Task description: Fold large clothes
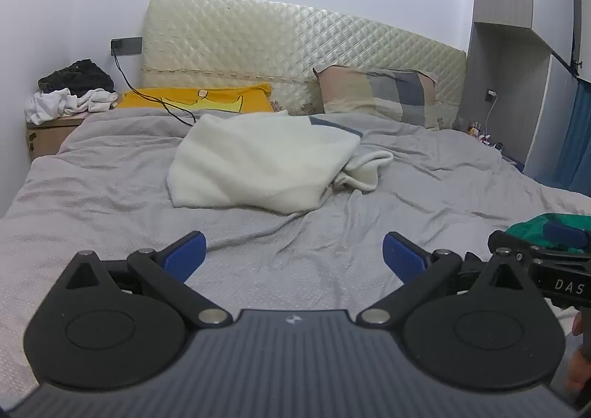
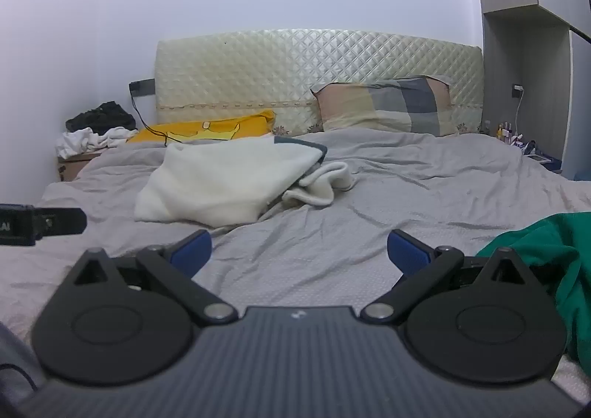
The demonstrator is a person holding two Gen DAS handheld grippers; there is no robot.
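Overhead of nothing but rumpled bedding, both claws hung wide apart and empty above the near edge of a bed point(image 1: 110, 196) covered in a grey sheet. The left gripper point(image 1: 294, 252) showed blue pads spread far from each other, with only sheet between them. The right gripper point(image 2: 299, 252) stood the same way, holding nothing. A cream fleece garment point(image 1: 258, 167), loosely folded, lay near the middle of the bed, well apart from both claws. A green garment point(image 2: 546, 270) lay bunched at the bed's right edge, just beside the right gripper. At the head edge, a yellow pillow point(image 1: 195, 98) lay flat and a checked pillow point(image 1: 380, 95) leaned on a quilted headboard point(image 1: 295, 45).
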